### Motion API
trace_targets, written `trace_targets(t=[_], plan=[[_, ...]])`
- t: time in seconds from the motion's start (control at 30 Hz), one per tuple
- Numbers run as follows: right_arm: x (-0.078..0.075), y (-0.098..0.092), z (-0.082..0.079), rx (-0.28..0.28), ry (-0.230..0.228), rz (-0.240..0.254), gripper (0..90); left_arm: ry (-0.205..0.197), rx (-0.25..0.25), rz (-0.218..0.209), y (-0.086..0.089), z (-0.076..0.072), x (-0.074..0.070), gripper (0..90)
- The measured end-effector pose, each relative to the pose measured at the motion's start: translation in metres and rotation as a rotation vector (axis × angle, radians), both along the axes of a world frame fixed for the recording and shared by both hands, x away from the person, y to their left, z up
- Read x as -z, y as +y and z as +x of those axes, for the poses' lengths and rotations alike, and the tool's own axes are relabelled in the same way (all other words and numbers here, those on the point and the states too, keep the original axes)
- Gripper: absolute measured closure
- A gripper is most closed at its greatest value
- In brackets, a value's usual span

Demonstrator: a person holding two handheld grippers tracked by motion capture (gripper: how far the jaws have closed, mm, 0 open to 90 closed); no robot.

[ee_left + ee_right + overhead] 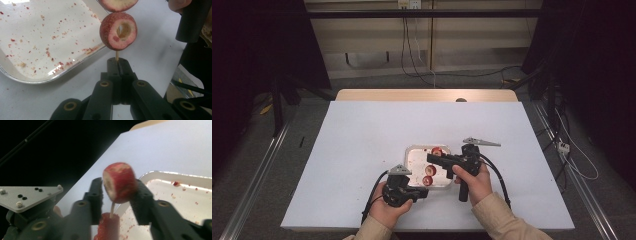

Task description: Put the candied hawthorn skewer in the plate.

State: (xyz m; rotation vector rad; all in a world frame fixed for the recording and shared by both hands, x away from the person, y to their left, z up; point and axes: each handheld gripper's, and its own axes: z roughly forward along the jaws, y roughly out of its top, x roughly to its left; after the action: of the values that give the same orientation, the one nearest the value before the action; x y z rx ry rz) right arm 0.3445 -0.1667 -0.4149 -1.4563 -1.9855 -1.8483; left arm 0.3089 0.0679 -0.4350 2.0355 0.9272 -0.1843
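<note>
A thin wooden skewer [116, 55] carries several cored red fruit pieces. My left gripper [118, 61] is shut on the skewer's bare end, just under the lowest piece [110, 32]. In the high view the left gripper [424, 192] sits at the front edge of a metal tray [412, 150], with the fruit [428, 180] standing up from it. My right gripper [117, 192] reaches in from the right, its jaws on either side of the top piece [120, 182]. One pad lies against that piece and a slight gap shows at the other. Below it, another piece [107, 225] sits on the stick.
The tray [37, 80] holds only red crumbs and juice stains. It lies on a white sheet [362, 130] over the table. The grey plate [27, 195] of the left gripper lies close below the right gripper. Cables trail from both grippers toward the table's front edge.
</note>
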Motion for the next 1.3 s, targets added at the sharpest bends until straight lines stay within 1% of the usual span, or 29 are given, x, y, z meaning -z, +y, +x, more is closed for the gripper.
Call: trace_targets(t=[0.03, 0.07, 0.1, 0.13, 0.2, 0.23, 0.27, 0.3, 0.37, 0.5, 0.57, 0.6, 0.67, 0.7, 0.73, 0.8, 0.83, 0.87, 0.9, 0.93, 0.97, 1.0, 1.03, 1.13, 1.17, 1.2, 1.23, 1.27, 1.3], plan=[[0.0, 0.0, 0.0, 0.005, -0.009, 0.004, 67.1, -0.003, -0.005, 0.003, 0.0, 0.0, 0.001, 90.0], [-0.001, 0.0, 0.0, 0.006, -0.009, 0.013, 65.0, 0.003, -0.004, -0.003, 0.0, 0.0, 0.001, 90.0], [-0.001, -0.001, 0.001, 0.007, -0.007, 0.021, 62.0, 0.008, 0.002, 0.0, 0.0, 0.001, 0.001, 90.0], [-0.002, -0.002, 0.001, 0.012, -0.003, 0.029, 62.0, 0.01, 0.003, -0.001, 0.0, 0.001, 0.002, 90.0], [-0.003, -0.003, 0.002, 0.017, -0.011, 0.018, 67.8, 0.007, 0.005, -0.004, 0.0, 0.001, 0.001, 90.0], [-0.003, -0.004, 0.002, 0.015, -0.012, 0.017, 67.8, 0.006, 0.006, -0.004, 0.0, 0.0, 0.001, 89.9], [-0.003, -0.004, 0.002, 0.017, -0.01, 0.017, 69.8, 0.006, 0.009, -0.003, -0.001, 0.0, 0.001, 90.0], [-0.003, -0.004, 0.002, 0.017, -0.013, 0.011, 73.6, 0.01, 0.017, -0.001, -0.001, 0.0, 0.001, 90.0], [-0.003, -0.003, 0.002, 0.019, -0.024, 0.004, 74.2, 0.01, 0.017, 0.005, -0.003, -0.001, 0.002, 90.0], [-0.004, -0.004, 0.003, 0.013, -0.007, 0.01, 74.4, 0.002, 0.023, 0.011, -0.003, -0.002, 0.001, 90.0], [-0.004, -0.004, 0.003, 0.003, 0.002, 0.009, 74.5, 0.001, 0.03, 0.026, -0.003, -0.002, 0.001, 90.0], [-0.004, -0.004, 0.003, -0.003, 0.008, 0.001, 74.5, 0.004, 0.04, 0.027, -0.004, -0.002, 0.001, 90.0], [-0.005, -0.003, 0.003, -0.019, 0.01, -0.01, 74.6, -0.003, 0.029, 0.04, -0.004, -0.002, 0.0, 90.0], [-0.006, -0.003, 0.003, -0.021, 0.008, -0.016, 74.7, -0.005, 0.032, 0.044, -0.003, -0.002, 0.0, 90.0], [-0.007, -0.003, 0.003, -0.026, 0.018, -0.018, 74.7, -0.01, 0.024, 0.037, -0.002, -0.001, 0.0, 90.0], [-0.008, -0.004, 0.004, -0.031, 0.016, -0.014, 74.8, -0.01, 0.015, 0.038, -0.001, -0.001, -0.002, 90.0], [-0.008, -0.004, 0.004, -0.034, 0.019, -0.014, 74.8, -0.017, 0.01, 0.044, -0.001, -0.001, -0.002, 90.0], [-0.008, -0.004, 0.004, -0.038, 0.021, -0.012, 74.8, -0.029, 0.0, 0.022, 0.0, -0.001, -0.003, 90.0], [-0.008, -0.003, 0.003, -0.06, 0.035, -0.025, 74.8, -0.035, -0.003, 0.023, 0.001, 0.0, -0.005, 90.0], [-0.006, 0.001, 0.002, -0.084, 0.039, -0.047, 74.8, -0.034, -0.005, 0.026, 0.002, 0.0, -0.005, 90.0], [-0.005, 0.003, 0.0, -0.086, 0.04, -0.05, 74.8, -0.03, -0.003, 0.018, 0.003, 0.001, -0.005, 90.0], [-0.004, 0.005, -0.001, -0.082, 0.029, -0.047, 74.8, -0.025, 0.004, 0.015, 0.004, 0.001, -0.004, 90.0], [-0.005, 0.006, -0.001, -0.086, 0.025, -0.048, 74.8, -0.024, -0.004, 0.005, 0.004, 0.001, -0.004, 90.0], [-0.004, 0.006, 0.001, -0.08, 0.023, -0.033, 74.6, -0.028, -0.001, 0.006, 0.004, 0.001, -0.005, 90.0], [-0.004, 0.006, 0.001, -0.079, 0.026, -0.033, 74.3, -0.025, 0.0, 0.002, 0.004, 0.001, -0.004, 90.0], [-0.004, 0.006, 0.001, -0.078, 0.027, -0.03, 72.9, -0.026, -0.01, 0.001, 0.004, 0.001, -0.003, 90.0], [-0.004, 0.006, 0.001, -0.076, 0.023, -0.029, 67.4, -0.02, 0.003, 0.004, 0.004, 0.002, -0.003, 90.0], [-0.005, 0.006, 0.001, -0.066, 0.023, -0.025, 60.9, -0.021, -0.007, 0.007, 0.004, 0.002, -0.002, 90.0], [-0.005, 0.005, 0.001, -0.051, 0.025, -0.015, 57.5, -0.018, -0.007, 0.004, 0.005, 0.002, -0.002, 90.0]])
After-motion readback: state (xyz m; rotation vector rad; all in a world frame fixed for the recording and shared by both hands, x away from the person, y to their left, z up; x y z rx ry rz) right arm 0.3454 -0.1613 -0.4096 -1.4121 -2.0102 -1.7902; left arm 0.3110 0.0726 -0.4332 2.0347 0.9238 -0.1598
